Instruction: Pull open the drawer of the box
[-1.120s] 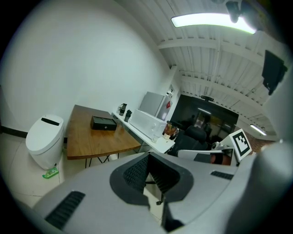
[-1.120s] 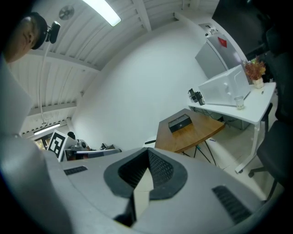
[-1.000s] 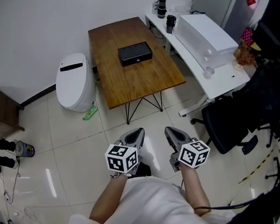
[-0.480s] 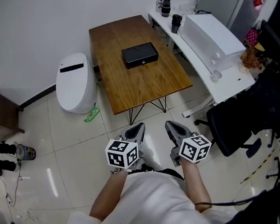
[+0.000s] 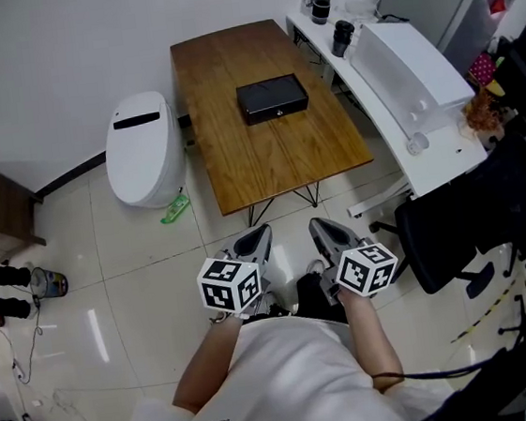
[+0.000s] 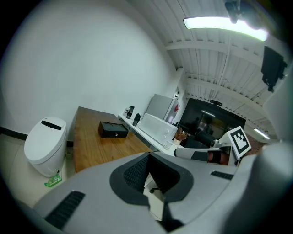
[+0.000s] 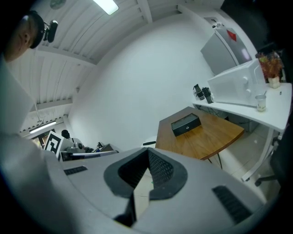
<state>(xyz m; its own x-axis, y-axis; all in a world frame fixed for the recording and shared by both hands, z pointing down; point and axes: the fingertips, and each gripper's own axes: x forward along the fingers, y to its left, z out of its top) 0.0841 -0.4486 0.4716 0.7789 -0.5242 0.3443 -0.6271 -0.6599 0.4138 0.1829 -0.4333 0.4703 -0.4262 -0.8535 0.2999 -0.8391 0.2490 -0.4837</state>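
The black box (image 5: 272,98) lay at mid-table (image 5: 239,165), well beyond the left gripper (image 5: 257,236) and right gripper (image 5: 321,228), both closed and empty. Probably rigid, light and slide-prone; grasp its front knob (image 5: 277,113).

A white bin (image 5: 144,147) stands beside the wooden table (image 5: 224,115), a white desk (image 5: 439,162) and black chair (image 5: 447,231) opposite.

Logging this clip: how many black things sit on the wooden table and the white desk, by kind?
Black box: 1
Black cups: 2
Total: 3
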